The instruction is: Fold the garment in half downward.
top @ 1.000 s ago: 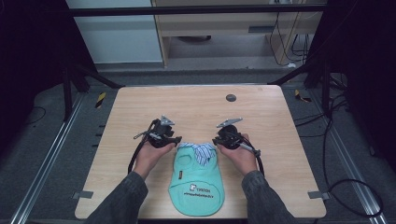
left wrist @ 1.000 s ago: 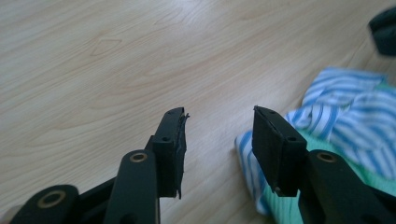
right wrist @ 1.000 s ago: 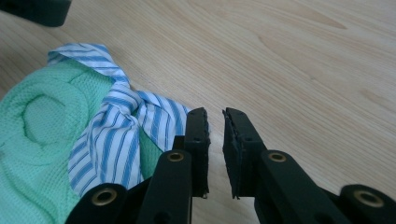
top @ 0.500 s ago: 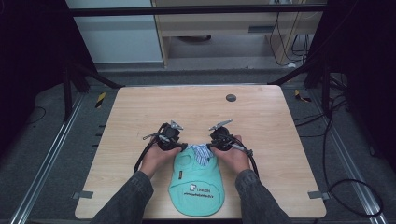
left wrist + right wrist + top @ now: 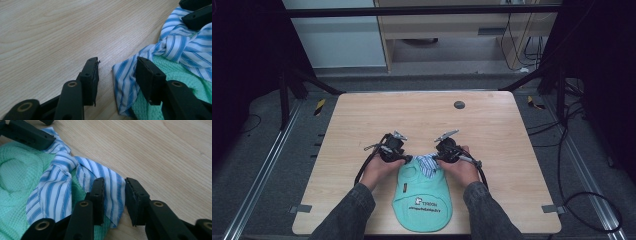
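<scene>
A mint-green knitted garment (image 5: 422, 192) with dark print lies flat near the table's front edge. Its blue-and-white striped collar (image 5: 427, 162) is at the far end. My left gripper (image 5: 408, 159) sits at the collar's left side, open. In the left gripper view the jaws of the left gripper (image 5: 117, 61) straddle the striped collar's edge (image 5: 125, 82), with green knit (image 5: 175, 72) beside it. My right gripper (image 5: 437, 157) is at the collar's right side. It (image 5: 115, 181) is open, and a striped collar tip (image 5: 113, 187) lies between its jaws.
The wooden table (image 5: 362, 115) has a small dark round disc (image 5: 459, 105) near its far edge. Cables (image 5: 582, 200) trail on the floor to the right. A metal rail (image 5: 257, 185) runs along the left.
Both grippers have moved inward toward each other and now sit at the two sides of the striped collar. The garment has not moved.
</scene>
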